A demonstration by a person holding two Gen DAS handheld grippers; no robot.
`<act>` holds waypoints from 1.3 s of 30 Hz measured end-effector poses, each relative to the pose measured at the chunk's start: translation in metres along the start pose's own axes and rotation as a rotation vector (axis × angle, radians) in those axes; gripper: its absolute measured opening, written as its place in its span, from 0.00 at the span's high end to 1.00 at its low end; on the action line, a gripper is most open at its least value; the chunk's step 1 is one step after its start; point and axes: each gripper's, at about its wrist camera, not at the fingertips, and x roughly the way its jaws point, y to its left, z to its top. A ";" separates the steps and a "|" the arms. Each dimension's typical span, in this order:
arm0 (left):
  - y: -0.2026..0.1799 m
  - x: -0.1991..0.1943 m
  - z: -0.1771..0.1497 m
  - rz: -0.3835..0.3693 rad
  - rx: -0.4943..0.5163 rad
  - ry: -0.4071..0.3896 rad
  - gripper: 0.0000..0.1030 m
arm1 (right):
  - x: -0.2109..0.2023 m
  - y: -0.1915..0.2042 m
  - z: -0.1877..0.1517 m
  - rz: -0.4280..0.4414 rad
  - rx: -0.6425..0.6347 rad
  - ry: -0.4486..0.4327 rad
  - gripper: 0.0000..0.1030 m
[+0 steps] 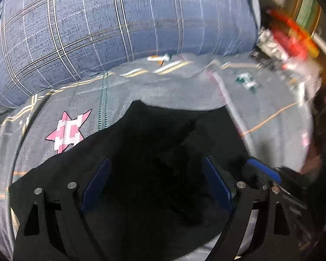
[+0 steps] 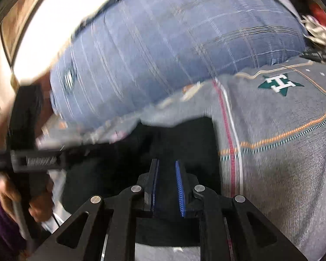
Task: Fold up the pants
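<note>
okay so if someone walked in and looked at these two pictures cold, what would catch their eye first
Probably the black pants, a dark mass in the middle of the grey bedspread, right under both grippers. Next, the bedspread's bright patches: a pink star left of the pants in the left view, and a green star at upper right in the right view. Behind them bulges a big blue plaid pillow.

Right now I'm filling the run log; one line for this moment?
left gripper open | right gripper narrow gap, nothing visibly pinched | black pants on bed
</note>
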 end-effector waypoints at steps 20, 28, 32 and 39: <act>0.051 0.013 -0.007 0.051 -0.181 0.010 0.12 | 0.046 0.062 -0.020 0.078 -0.143 0.144 0.82; 0.028 0.055 -0.001 0.281 -0.028 0.040 0.10 | 0.058 0.069 -0.025 0.109 -0.202 0.154 0.76; 0.034 0.047 -0.004 0.263 -0.038 0.042 0.10 | 0.063 0.050 -0.017 0.166 -0.096 0.192 0.74; 0.086 -0.006 -0.045 0.287 -0.169 -0.075 0.10 | 0.049 0.056 -0.007 0.149 -0.141 0.103 0.71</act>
